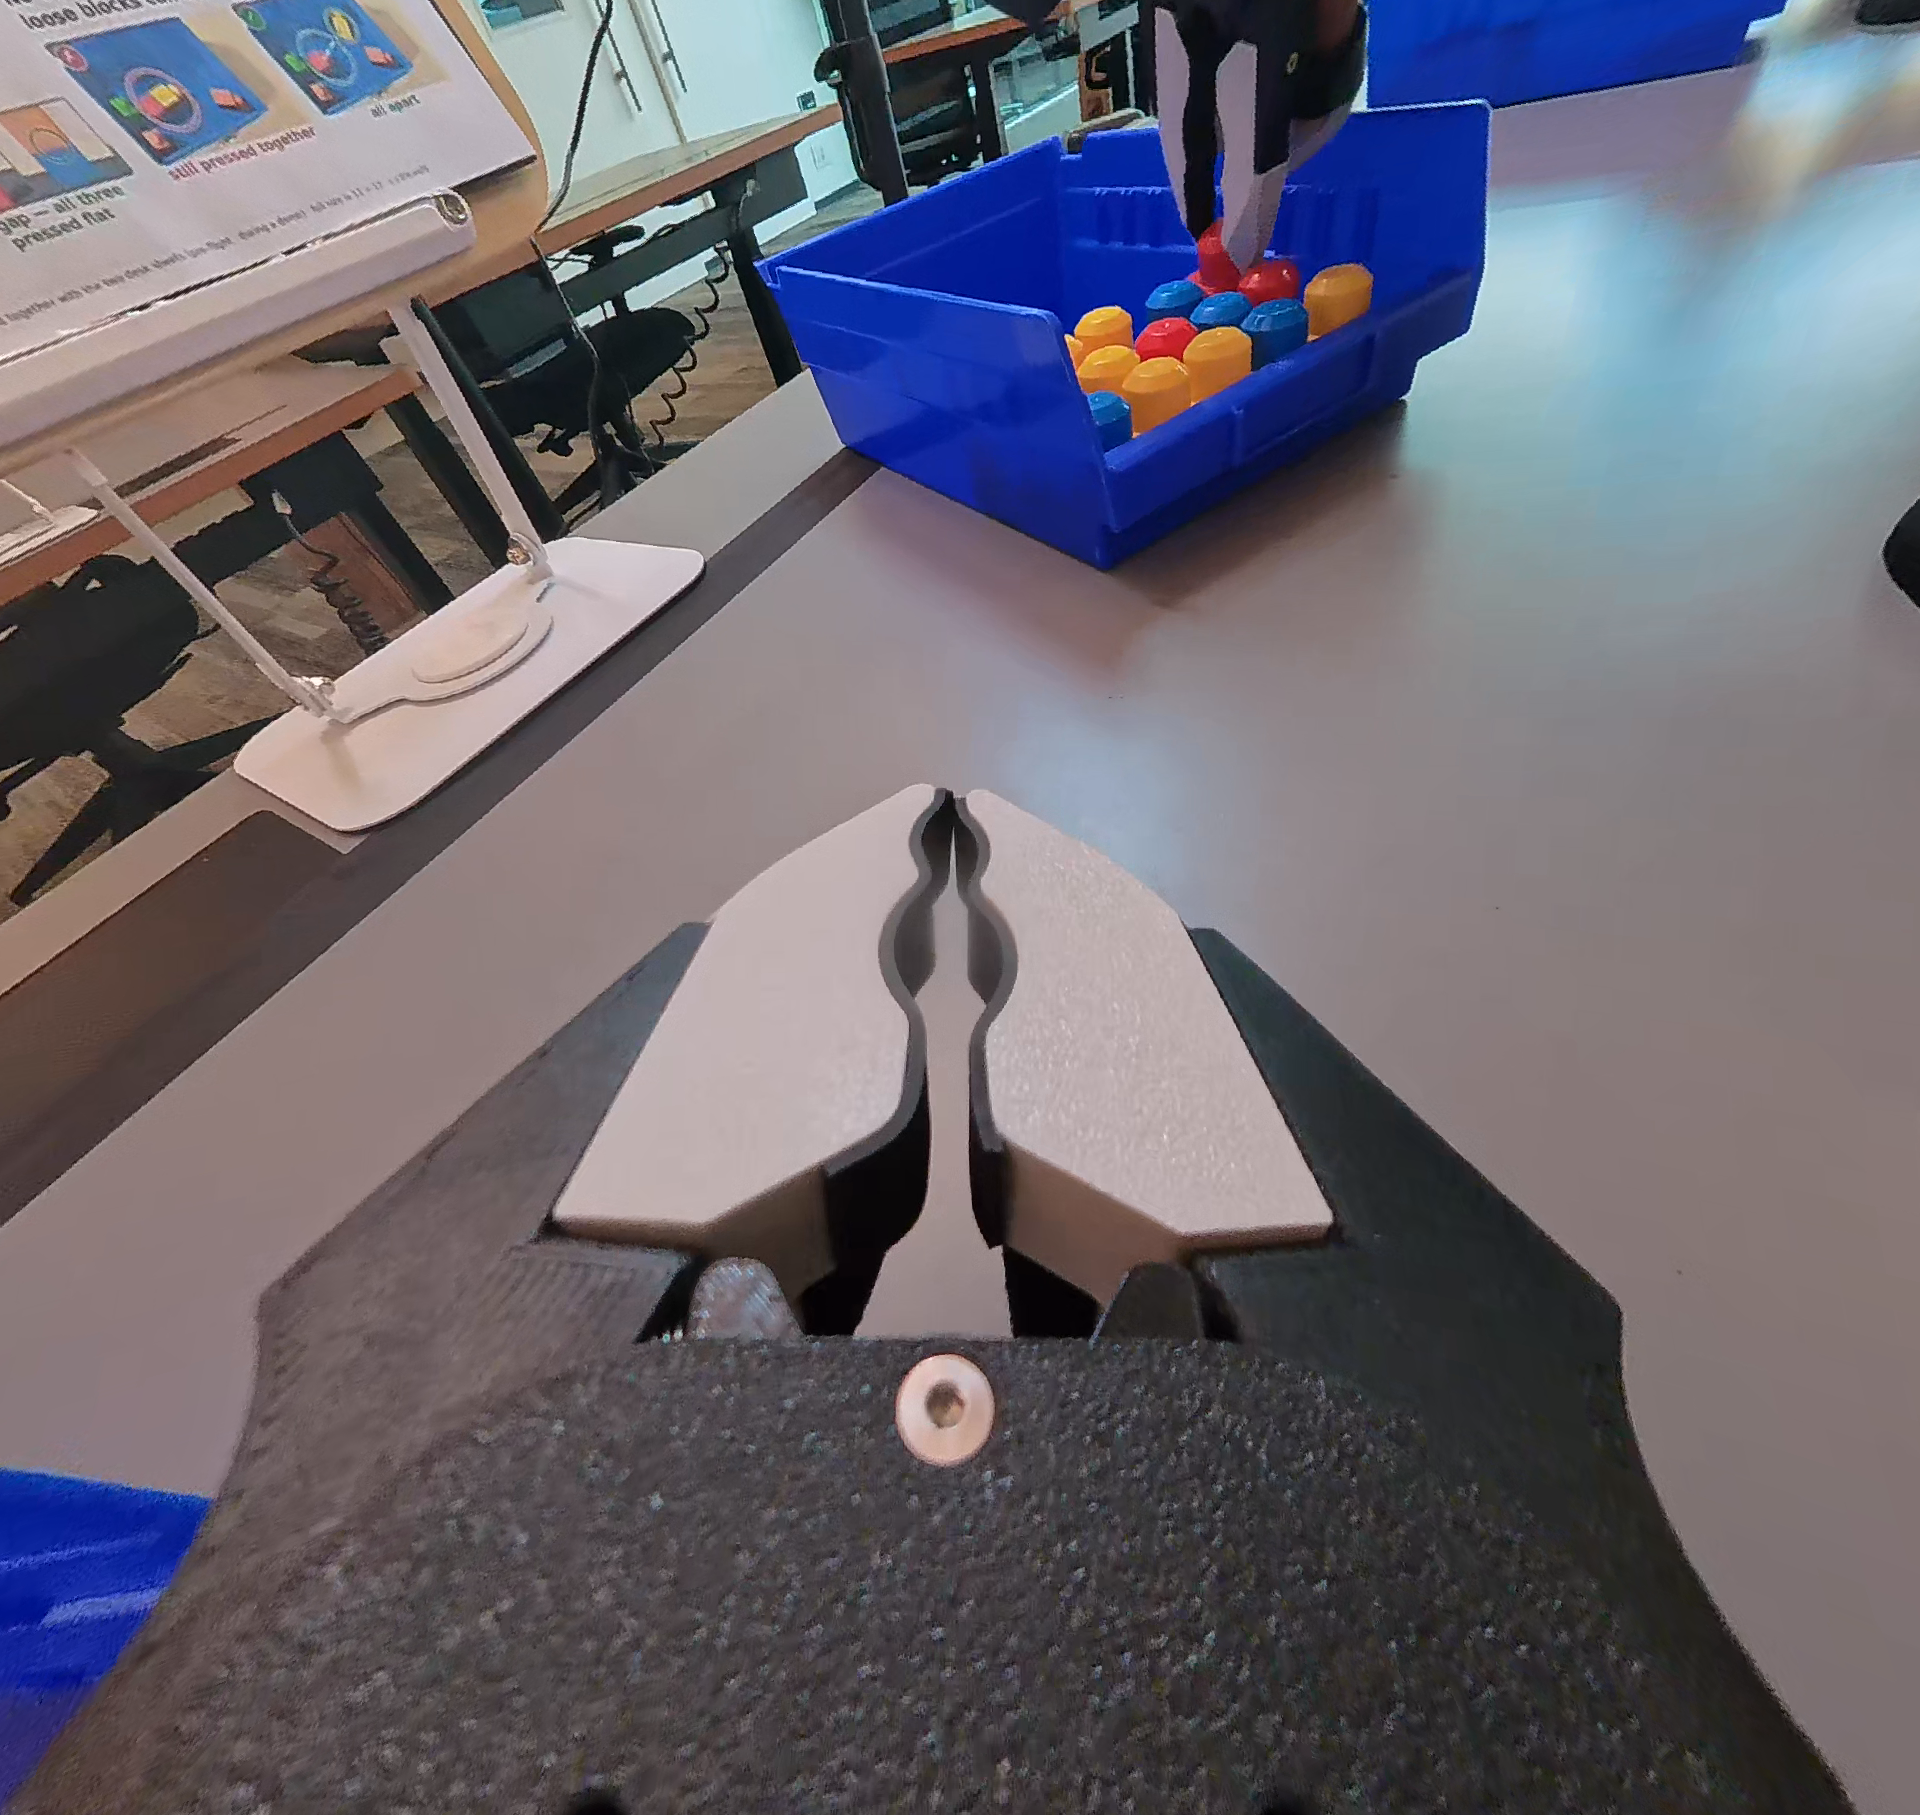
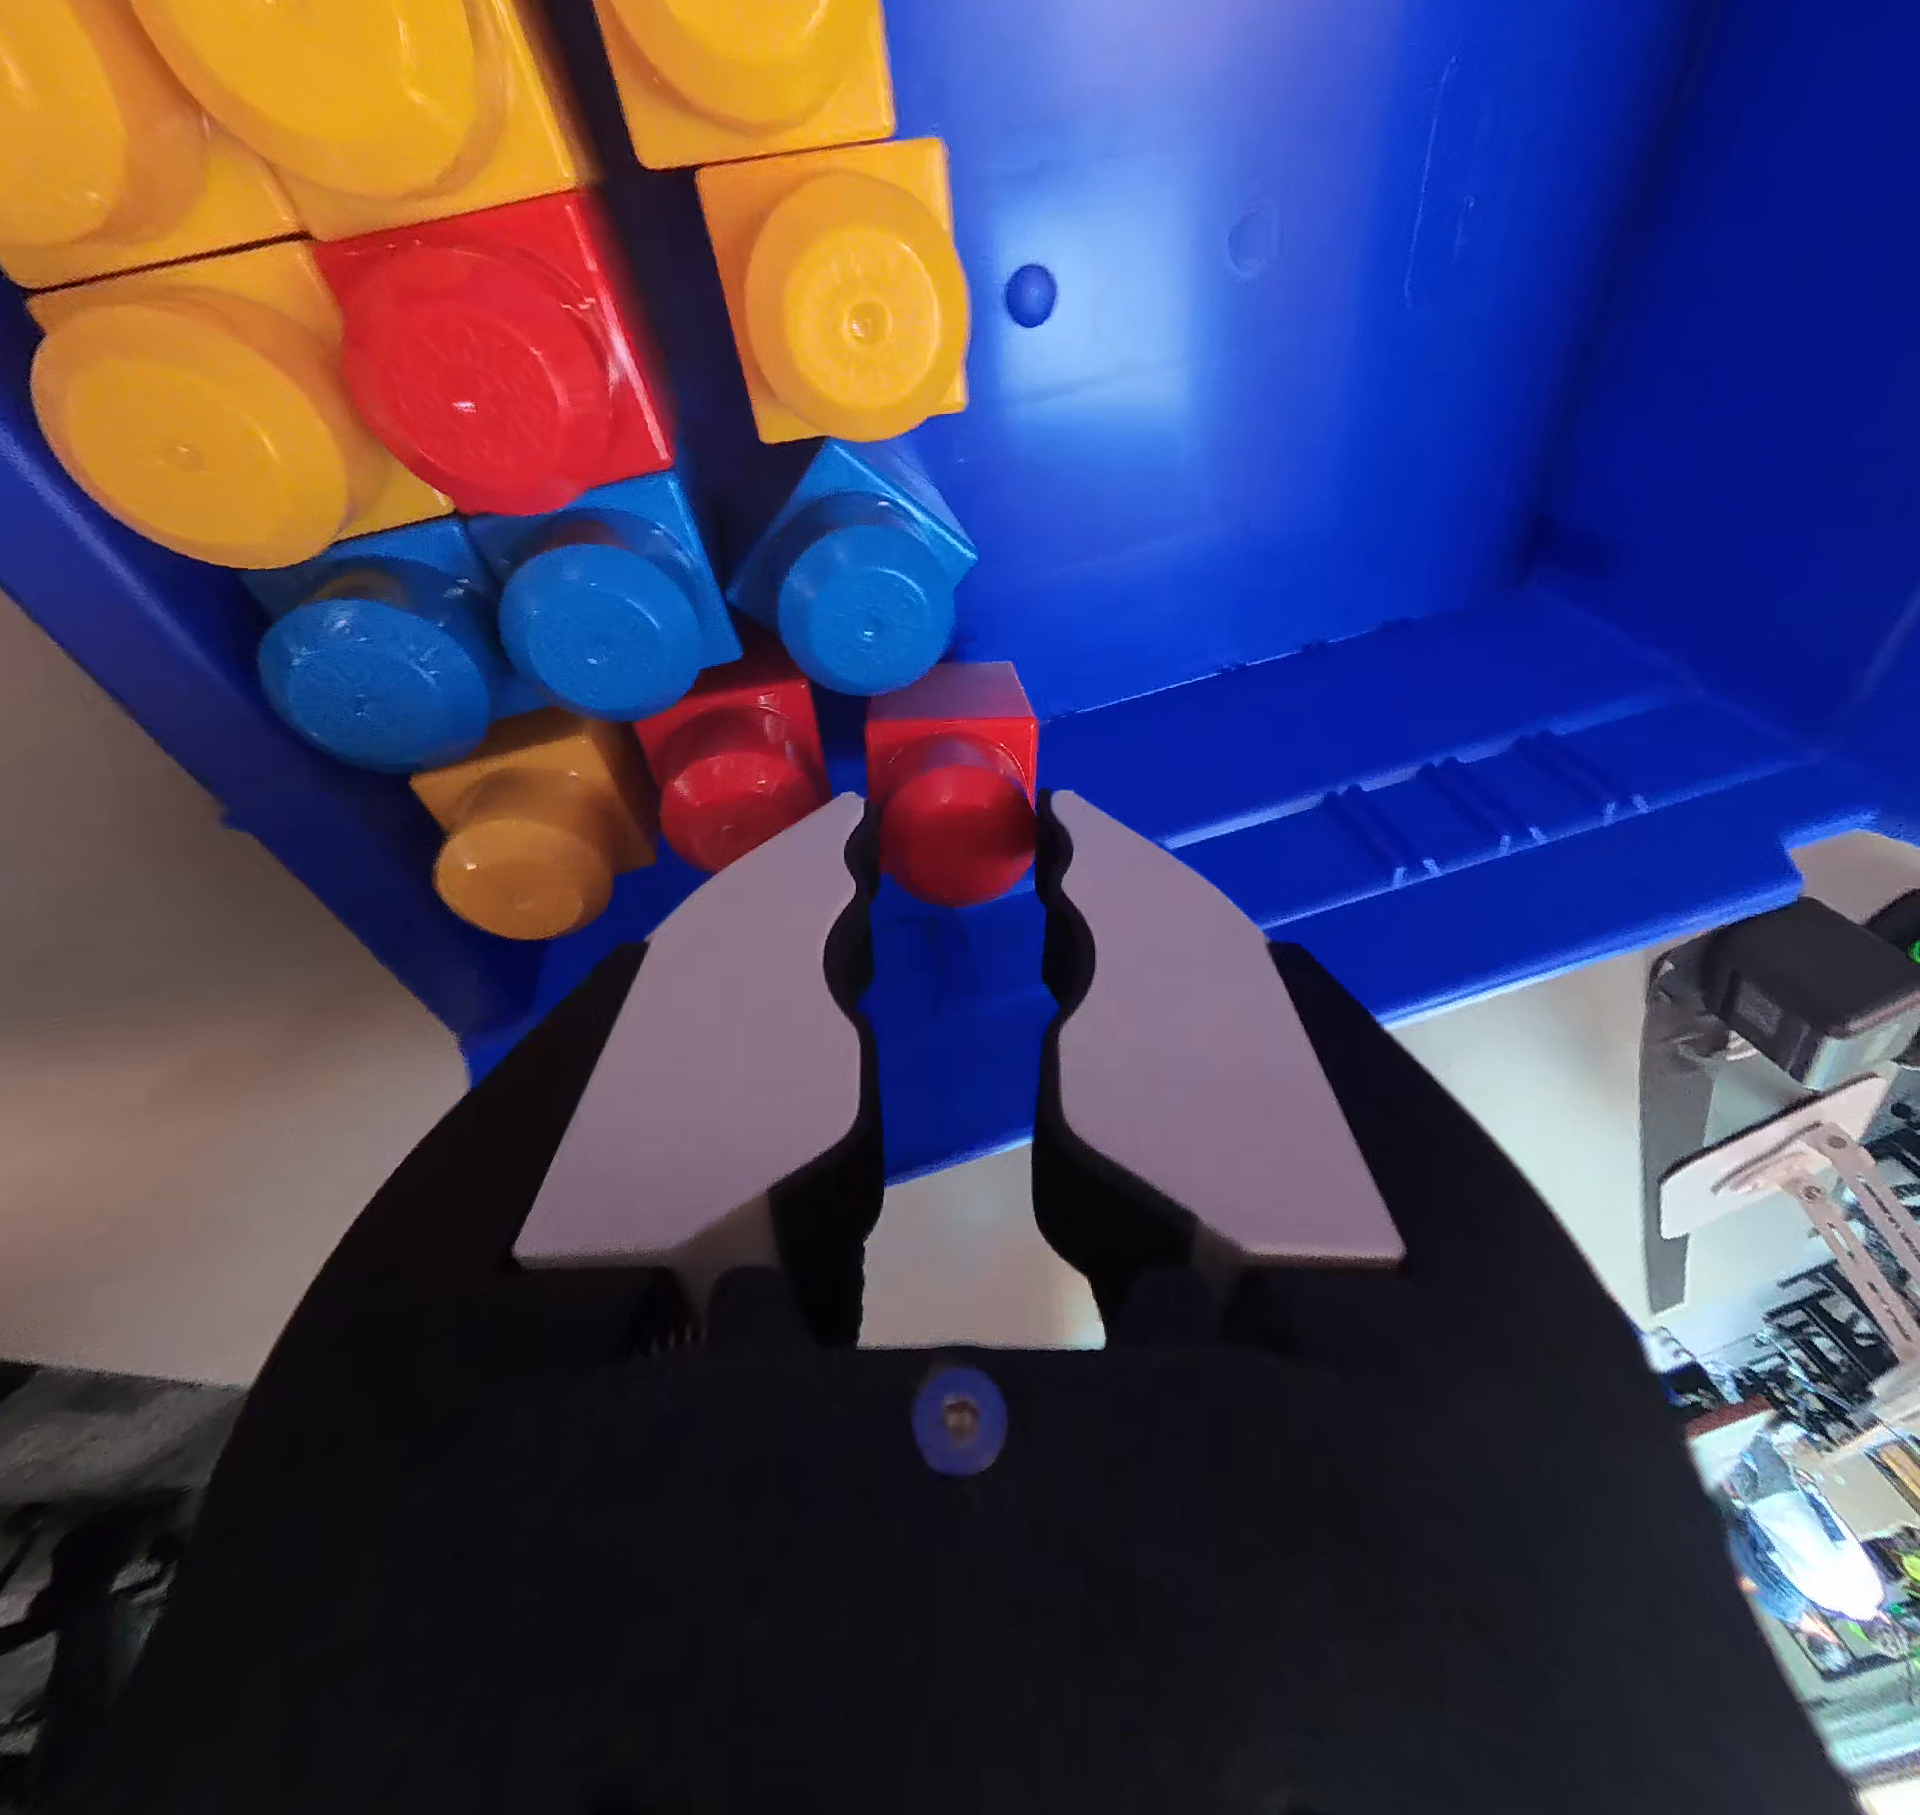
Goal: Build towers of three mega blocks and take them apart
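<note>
Standing at the left edge of the grey table (image 1: 1351, 726), a white stand (image 1: 468, 664) carries an instruction sheet (image 1: 208, 82). To its right, low in the left wrist view, the left gripper (image 1: 951, 809) hovers over bare tabletop with its fingers pressed together at the tips and nothing between them, well apart from the blocks.

Farther right and back sits the blue bin (image 1: 935, 394), with the mega blocks clustered on one side of its floor. The right gripper (image 1: 1231, 238) reaches down into it from above. In the right wrist view, this gripper (image 2: 956, 809) has its fingers apart, and the stud of a red block (image 2: 961, 778) sits between the two tips. The fingertips (image 2: 831, 830) lie just beside the stud on either side; whether they actually touch it cannot be told.

Counted in the right wrist view, the bin holds six yellow blocks (image 2: 842, 300), three blue blocks (image 2: 862, 591) and three red ones, each with a single stud, all standing stud-up. A second blue bin (image 1: 1579, 9) stands behind, at the far right.
</note>
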